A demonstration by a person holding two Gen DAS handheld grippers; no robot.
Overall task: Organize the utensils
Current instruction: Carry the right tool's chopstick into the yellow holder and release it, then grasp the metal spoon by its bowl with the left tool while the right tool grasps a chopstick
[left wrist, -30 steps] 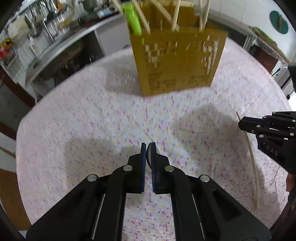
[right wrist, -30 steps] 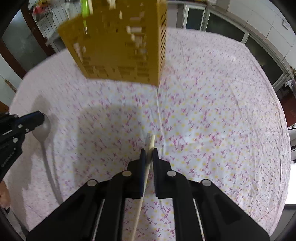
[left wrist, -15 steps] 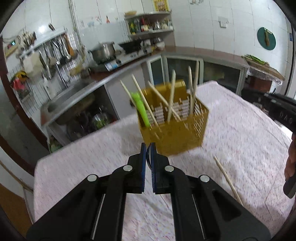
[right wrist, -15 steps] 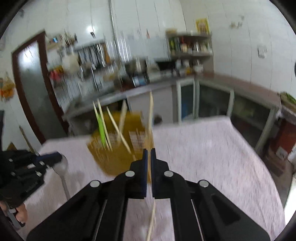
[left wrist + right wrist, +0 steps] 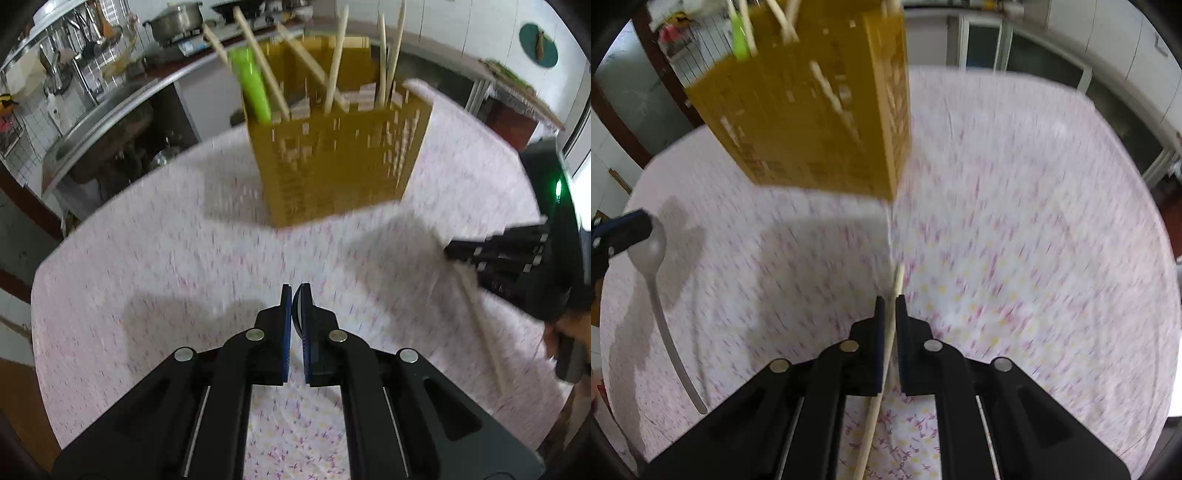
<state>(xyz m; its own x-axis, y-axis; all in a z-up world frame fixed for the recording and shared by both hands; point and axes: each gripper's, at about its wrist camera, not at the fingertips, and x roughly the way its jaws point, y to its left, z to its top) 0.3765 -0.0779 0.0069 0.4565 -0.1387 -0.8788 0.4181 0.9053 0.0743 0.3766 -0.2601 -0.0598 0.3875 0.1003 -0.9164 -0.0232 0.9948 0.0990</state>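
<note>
The right gripper [image 5: 890,306] has its fingers closed on a chopstick [image 5: 882,365], while the left gripper [image 5: 296,295] clamps the bowl of a metal spoon [image 5: 650,254]. Both hover over the cloth-covered bench [image 5: 166,258], near the yellow utensil basket [image 5: 336,158], which holds more chopsticks.

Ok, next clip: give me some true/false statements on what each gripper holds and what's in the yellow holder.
1. The right gripper is shut on a chopstick. True.
2. The left gripper grips a fork. False: it holds a metal spoon by the bowl, handle hanging down.
3. The yellow holder is empty. False: chopsticks and a green utensil stand in it.
4. The holder stands on a floral tablecloth. True.
</note>
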